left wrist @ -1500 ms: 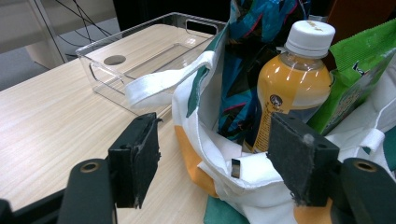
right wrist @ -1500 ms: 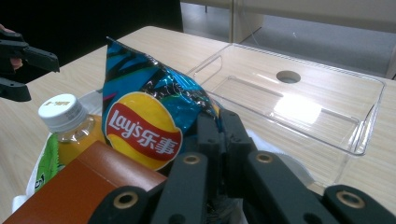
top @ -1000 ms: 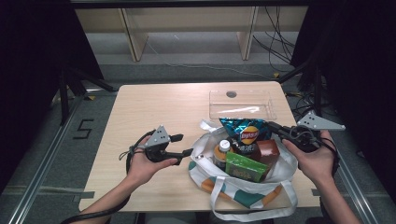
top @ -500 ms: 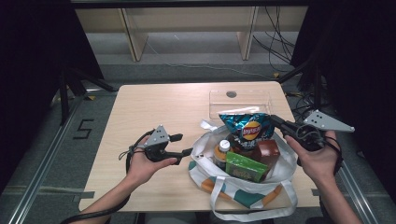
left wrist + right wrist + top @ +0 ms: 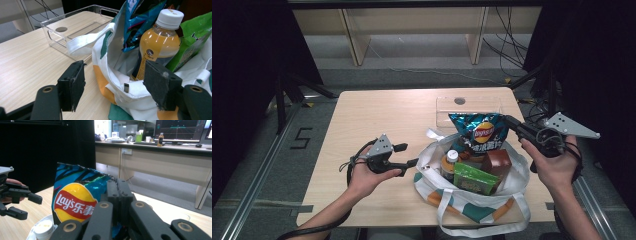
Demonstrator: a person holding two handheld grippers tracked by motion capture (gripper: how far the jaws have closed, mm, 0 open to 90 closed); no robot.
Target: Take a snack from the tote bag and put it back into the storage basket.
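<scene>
A person sits at a pale wooden bench [image 5: 377, 120] with a two-jaw tool in each hand; the work in hand appears to be emptying a white tote bag [image 5: 432, 155] into a clear plastic tray [image 5: 447, 111] that stands just behind it, and it looks to be near its start; the tray holds nothing yet.

The right tool [image 5: 511, 121] is clamped on the upper right edge of a blue bag of crisps [image 5: 479, 131]; in the right gripper view its jaws stand pressed together on the crinkled top of the packet [image 5: 75, 200]; the packet hangs upright, with its lower part in the mouth of the tote, so it is not yet out.

Left in the tote are an orange drink bottle with a white cap [image 5: 450, 162], a green packet [image 5: 472, 178] and a dark brown box [image 5: 495, 162] (all packed close together, touching one another).

The left tool [image 5: 410, 156] holds nothing; its jaws stand wide apart at the tote's left rim; in the left gripper view the white fabric edge [image 5: 130, 90] lies between the two pads, but I cannot tell whether either pad touches it; the bottle [image 5: 156, 47] stands just behind.

By my judgement, the crisps must next be lifted clear and set in the tray; the other three items follow.
</scene>
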